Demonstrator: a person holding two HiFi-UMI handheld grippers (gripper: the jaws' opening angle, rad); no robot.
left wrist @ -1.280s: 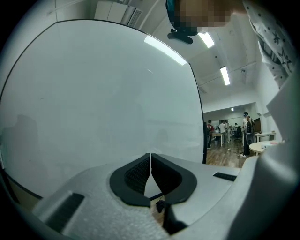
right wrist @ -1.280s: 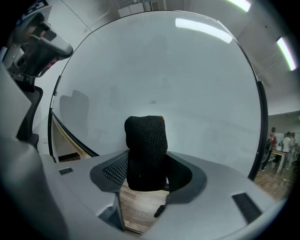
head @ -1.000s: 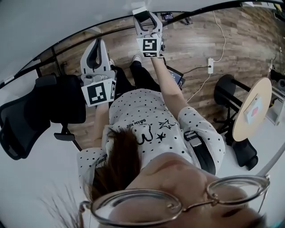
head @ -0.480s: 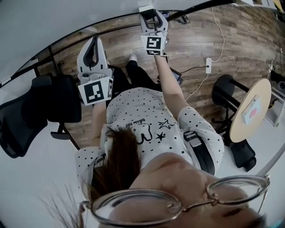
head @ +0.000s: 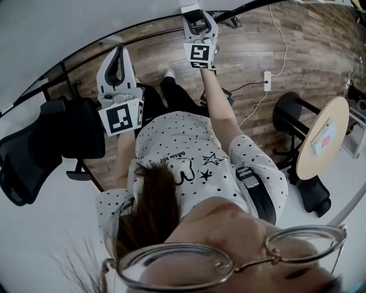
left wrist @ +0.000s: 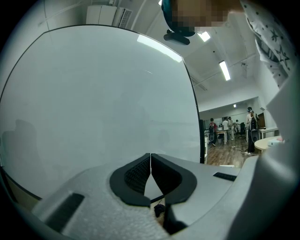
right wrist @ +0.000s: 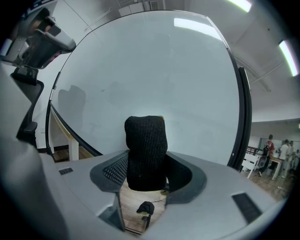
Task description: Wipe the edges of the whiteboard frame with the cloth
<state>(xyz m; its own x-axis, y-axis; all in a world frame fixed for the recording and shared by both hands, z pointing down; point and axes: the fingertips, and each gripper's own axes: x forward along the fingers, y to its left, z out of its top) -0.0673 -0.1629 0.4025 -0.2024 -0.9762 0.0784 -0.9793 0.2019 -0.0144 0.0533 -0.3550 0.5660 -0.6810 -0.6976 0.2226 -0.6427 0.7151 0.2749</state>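
The whiteboard (head: pixel 51 34) fills the top left of the head view, and its dark frame (head: pixel 143 24) arcs across it. My right gripper (head: pixel 193 10) is raised against that frame edge. It is shut on a black knitted cloth (right wrist: pixel 145 150), which sticks out past the jaws toward the whiteboard (right wrist: pixel 150 70). The frame's side bar (right wrist: pixel 243 117) runs down to the cloth's right. My left gripper (head: pixel 118 52) is lower and to the left, close to the board. Its jaws in the left gripper view (left wrist: pixel 150 161) are shut with nothing between them, facing the whiteboard (left wrist: pixel 93 93) and its frame (left wrist: pixel 194 110).
A black office chair (head: pixel 40 143) stands at the left on the wood floor. A power strip with cables (head: pixel 269 81), a black stool (head: pixel 291 114) and a round table (head: pixel 326 137) are to the right. Several people (left wrist: pixel 229 129) stand far off in the room.
Both grippers have risen a little toward the board. The right one with the cloth has slid up and slightly right along the frame.
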